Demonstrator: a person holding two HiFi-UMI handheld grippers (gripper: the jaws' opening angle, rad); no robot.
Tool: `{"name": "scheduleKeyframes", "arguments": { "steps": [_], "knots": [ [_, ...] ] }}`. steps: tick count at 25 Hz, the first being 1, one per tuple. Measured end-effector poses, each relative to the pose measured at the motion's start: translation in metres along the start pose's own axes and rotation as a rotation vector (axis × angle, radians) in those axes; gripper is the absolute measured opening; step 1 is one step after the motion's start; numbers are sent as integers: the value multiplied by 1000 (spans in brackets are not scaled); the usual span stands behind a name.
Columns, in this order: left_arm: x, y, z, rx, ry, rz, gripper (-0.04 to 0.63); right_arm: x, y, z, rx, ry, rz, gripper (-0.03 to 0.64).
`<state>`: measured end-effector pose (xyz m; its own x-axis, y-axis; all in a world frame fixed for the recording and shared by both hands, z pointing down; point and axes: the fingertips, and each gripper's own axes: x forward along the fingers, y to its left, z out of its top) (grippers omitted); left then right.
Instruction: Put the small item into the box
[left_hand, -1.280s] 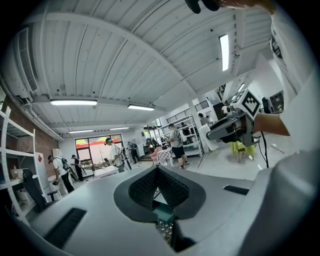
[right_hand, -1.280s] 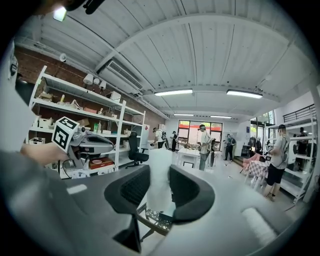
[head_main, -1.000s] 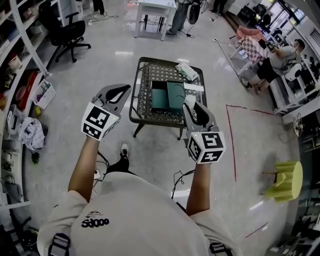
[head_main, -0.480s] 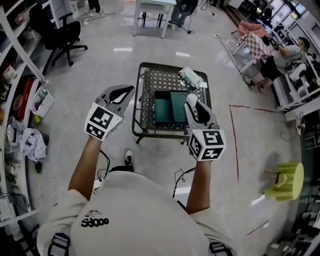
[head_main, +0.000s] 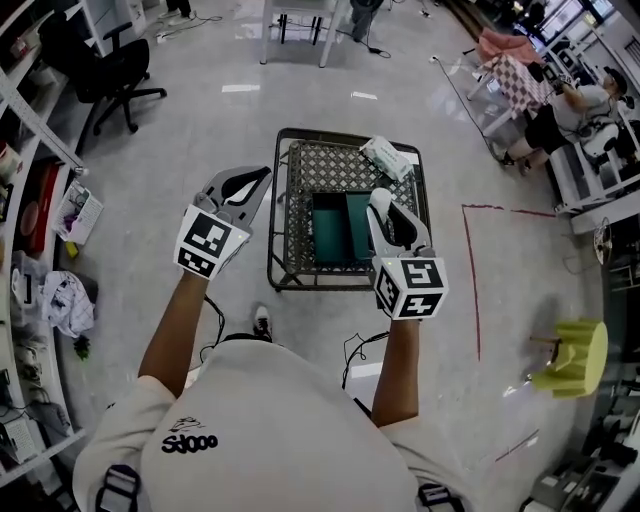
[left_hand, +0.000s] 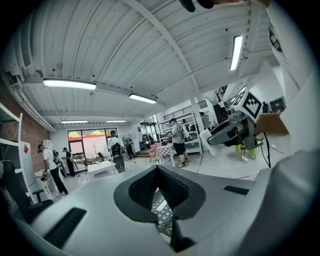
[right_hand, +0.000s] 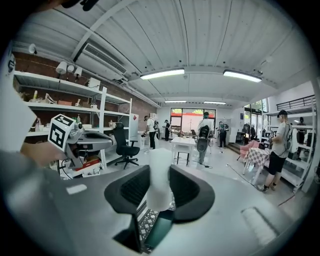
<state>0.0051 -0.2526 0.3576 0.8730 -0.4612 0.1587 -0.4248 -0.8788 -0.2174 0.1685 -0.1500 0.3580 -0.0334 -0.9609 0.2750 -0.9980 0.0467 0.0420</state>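
Box (head_main: 328, 230), dark green and open on the metal lattice table (head_main: 300, 165), lies just below-left of our right gripper (head_main: 384, 205), which pinches the upright small white item (right_hand: 161, 175); our empty left gripper (head_main: 258, 176) has jaws together.

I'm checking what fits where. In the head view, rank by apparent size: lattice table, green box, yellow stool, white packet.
1. lattice table
2. green box and yellow stool: about alike; the stool stands farther off on the floor, so unranked
3. white packet
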Motion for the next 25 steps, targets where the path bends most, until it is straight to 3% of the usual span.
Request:
{"name": "scheduleKeyframes", "arguments": {
  "steps": [5,12,25],
  "knots": [
    [23,22,-23,-14,24,-26,6,33,-15,-14,25,66,-45,135],
    [53,24,-49,-70,66,-42,6,75,-32,-49,48,163,-42,135],
    [81,-14,-123,-140,236,44,6,145,-48,-160,71,350,167,137]
  ]
}}
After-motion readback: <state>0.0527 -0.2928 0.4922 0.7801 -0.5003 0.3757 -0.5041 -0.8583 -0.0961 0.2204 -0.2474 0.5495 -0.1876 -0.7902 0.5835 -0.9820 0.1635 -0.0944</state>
